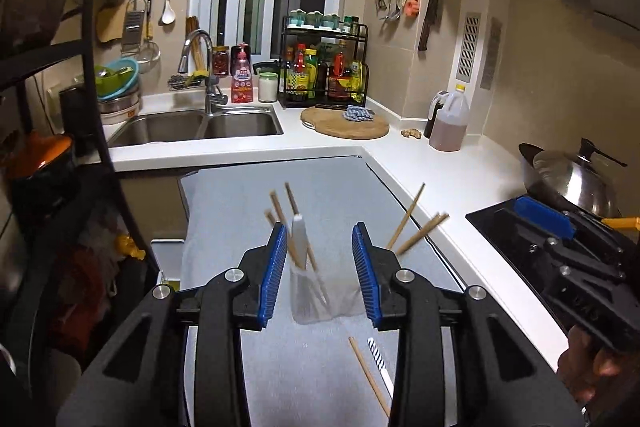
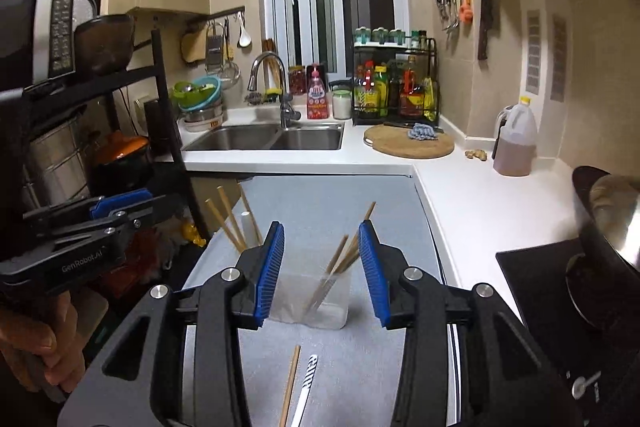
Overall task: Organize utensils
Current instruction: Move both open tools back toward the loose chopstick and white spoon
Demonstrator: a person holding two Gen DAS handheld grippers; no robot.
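Above the grey mat [image 1: 320, 187], the left gripper [image 1: 320, 251] and right gripper [image 2: 322, 247] both stand parted and empty — nothing touches their blue pads. Beyond them stand 2 clear holders [image 2: 316, 301], wooden chopsticks [image 1: 416, 231] leaning in each. Nearer the cameras, 1 loose chopstick [image 2: 290, 383] and a white utensil [image 2: 305, 391] lie flat on the mat.

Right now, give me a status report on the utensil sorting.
Left gripper and right gripper open, empty. Two clear holders hold chopsticks. One chopstick and white utensil loose on mat.
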